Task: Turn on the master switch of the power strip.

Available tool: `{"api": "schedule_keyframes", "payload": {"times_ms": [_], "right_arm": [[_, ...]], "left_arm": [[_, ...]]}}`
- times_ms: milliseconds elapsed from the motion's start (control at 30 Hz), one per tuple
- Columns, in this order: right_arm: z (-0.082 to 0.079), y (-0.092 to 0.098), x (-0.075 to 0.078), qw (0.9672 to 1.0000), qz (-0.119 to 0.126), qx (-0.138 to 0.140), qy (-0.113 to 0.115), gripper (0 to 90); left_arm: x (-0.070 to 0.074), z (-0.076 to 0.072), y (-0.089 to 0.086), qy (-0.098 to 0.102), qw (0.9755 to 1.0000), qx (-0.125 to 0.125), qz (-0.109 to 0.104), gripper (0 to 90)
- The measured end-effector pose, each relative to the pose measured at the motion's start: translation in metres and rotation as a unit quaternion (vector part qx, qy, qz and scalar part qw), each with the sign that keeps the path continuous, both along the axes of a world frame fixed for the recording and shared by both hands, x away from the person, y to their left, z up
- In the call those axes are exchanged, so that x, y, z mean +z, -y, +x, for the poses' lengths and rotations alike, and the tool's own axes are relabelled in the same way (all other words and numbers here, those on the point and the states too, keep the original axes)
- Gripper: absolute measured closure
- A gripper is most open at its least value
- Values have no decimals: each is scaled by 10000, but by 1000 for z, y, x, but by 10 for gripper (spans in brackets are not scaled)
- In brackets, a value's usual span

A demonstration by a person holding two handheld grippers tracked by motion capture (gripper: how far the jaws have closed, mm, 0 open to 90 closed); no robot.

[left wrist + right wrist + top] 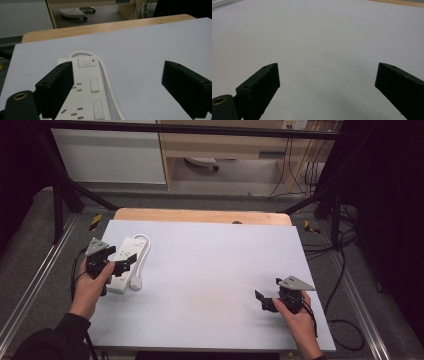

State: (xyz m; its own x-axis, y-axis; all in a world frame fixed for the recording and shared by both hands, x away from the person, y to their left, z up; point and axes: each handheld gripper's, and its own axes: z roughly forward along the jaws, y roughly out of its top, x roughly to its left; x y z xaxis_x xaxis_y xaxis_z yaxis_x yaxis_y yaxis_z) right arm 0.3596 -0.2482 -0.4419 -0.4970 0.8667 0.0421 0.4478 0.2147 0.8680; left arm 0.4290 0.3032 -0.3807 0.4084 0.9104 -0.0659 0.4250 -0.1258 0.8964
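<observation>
White plastic power strip (124, 263) lies near the table's (210, 270) left edge, its cord (143, 251) looped alongside. The left tongs (123, 262) hover spread just above it. The right tongs (259, 301), also spread, sit well apart over bare sheet near the right edge. No readable writing.

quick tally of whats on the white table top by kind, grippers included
power strip: 1, white, with its cord and plug attached
grippers: 2, black, left gripper over the power strip, right gripper over bare table, both with jaws wide apart
total: 3
</observation>
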Motion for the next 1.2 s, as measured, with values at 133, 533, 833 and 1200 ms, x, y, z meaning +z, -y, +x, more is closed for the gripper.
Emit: {"api": "schedule_keyframes", "payload": {"times_ms": [133,533,833,1200], "right_arm": [[-1,0,0,10000,23,-20,-7,61],[0,0,0,10000,9,-30,17,55],[0,0,1,10000,-11,-18,19,51],[0,-1,0,10000,-48,-36,29,43]], "left_arm": [[8,14,8,105,9999,50,92,112],[16,46,15,155,9997,161,93,117],[15,61,12,99,9995,300,35,118],[10,77,10,30,9989,463,79,122]]}}
